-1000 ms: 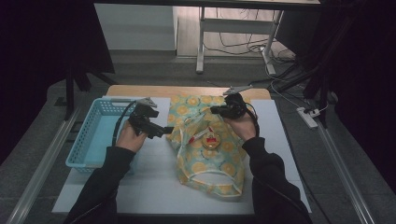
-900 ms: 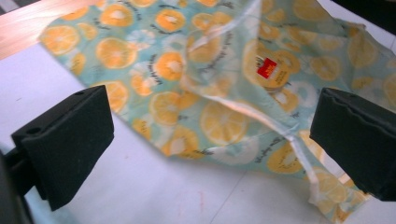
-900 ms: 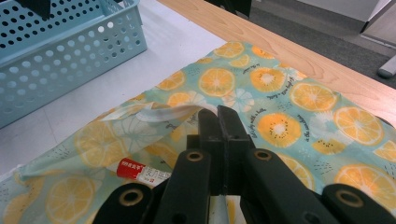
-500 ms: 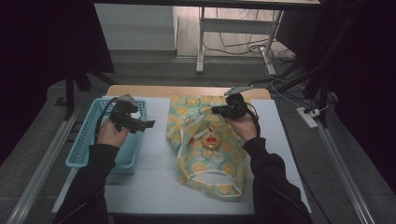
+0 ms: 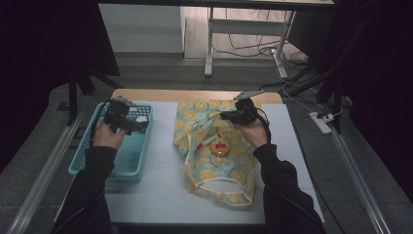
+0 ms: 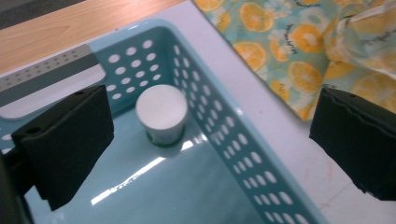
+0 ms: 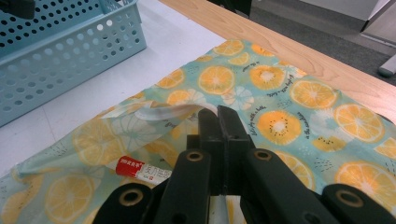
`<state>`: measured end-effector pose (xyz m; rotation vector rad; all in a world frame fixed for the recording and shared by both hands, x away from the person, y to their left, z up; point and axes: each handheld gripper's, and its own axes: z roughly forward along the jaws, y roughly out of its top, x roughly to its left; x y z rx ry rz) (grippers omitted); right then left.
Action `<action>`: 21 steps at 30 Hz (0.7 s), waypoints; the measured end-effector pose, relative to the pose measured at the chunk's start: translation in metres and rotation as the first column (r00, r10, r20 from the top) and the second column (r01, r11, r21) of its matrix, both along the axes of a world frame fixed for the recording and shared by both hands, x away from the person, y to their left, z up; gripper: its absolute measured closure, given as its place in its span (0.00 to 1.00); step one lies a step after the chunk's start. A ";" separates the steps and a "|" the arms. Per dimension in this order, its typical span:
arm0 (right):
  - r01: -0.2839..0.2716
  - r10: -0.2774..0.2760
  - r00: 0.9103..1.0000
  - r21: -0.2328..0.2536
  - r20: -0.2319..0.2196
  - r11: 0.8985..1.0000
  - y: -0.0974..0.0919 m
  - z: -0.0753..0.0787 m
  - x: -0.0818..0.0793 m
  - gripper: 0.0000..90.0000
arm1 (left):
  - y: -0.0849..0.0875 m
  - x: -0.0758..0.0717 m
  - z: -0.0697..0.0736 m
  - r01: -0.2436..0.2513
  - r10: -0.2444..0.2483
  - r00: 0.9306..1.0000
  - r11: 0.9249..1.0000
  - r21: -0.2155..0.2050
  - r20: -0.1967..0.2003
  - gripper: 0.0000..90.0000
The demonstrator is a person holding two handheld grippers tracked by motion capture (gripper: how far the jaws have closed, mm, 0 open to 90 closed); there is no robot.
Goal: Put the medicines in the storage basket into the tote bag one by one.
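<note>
Fabric bag (image 5: pixel 214 161), orange-printed, lies mid-table: soft, light and limp, best pinched at its rim. Right gripper (image 7: pixel 219 122) is pressed together on that rim. Left gripper (image 6: pixel 205 140) hangs spread over the blue basket (image 6: pixel 243 144), 1 white jar (image 6: pixel 161 113) inside.

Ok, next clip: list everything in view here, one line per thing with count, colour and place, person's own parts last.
basket: one, light blue, perforated, left side of the table.
white cup: one, white top, standing in a far corner of the basket.
bag: one, teal with orange-slice print, lying at the table's middle.
tube: one, red and white, seen inside the bag's mouth.
round item: one, yellow and red, inside the bag; what it is cannot be told.
table: one, white top with a wooden far edge.
left tool: black, open, above the basket.
right tool: black, shut on the bag's rim.
</note>
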<state>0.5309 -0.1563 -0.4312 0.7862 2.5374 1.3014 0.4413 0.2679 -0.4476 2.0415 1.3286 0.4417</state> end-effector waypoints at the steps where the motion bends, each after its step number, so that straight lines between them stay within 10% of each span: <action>1: 0.000 0.000 1.000 0.000 0.000 1.000 0.000 0.000 0.000 1.00 | 0.001 0.001 -0.001 -0.005 0.005 1.000 1.000 -0.001 -0.002 0.00; 8: -0.004 0.004 1.000 0.002 -0.004 1.000 0.001 -0.001 0.000 1.00 | 0.012 0.011 -0.011 -0.042 0.041 0.999 0.997 0.059 0.006 0.00; 21: -0.015 0.015 1.000 0.003 -0.004 1.000 0.005 0.000 -0.001 1.00 | 0.020 0.033 -0.037 -0.066 0.068 0.994 0.997 0.028 -0.081 0.01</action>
